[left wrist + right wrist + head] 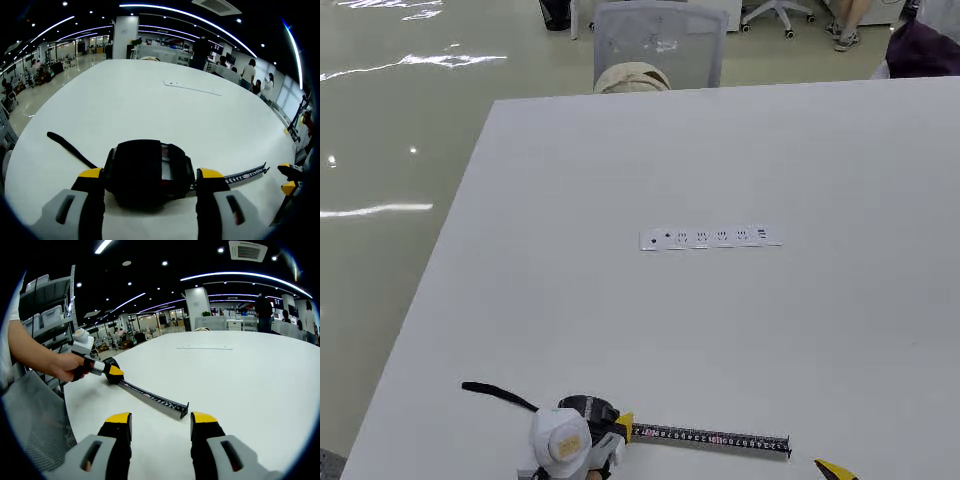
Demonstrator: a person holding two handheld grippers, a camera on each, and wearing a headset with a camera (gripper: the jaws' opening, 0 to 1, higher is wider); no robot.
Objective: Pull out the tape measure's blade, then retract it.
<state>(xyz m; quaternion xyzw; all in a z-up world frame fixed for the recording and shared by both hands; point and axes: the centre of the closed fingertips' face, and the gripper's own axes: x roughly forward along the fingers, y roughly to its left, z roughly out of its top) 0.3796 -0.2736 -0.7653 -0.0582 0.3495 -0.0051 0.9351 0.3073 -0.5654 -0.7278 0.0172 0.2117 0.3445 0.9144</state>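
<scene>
White table (720,330) in a big open office, with a power strip (710,238) lying out in the middle. Left tongs (150,174) are clamped on the tape measure (145,160) case, one jaw each side, down near the table's front edge. Blade (150,396) is out, flat on the table, pointing at the right tongs (161,417). Those are wide open and holding nothing, with the blade tip just ahead of the gap, not touching. Black strap (495,393) trails off the other way.
</scene>
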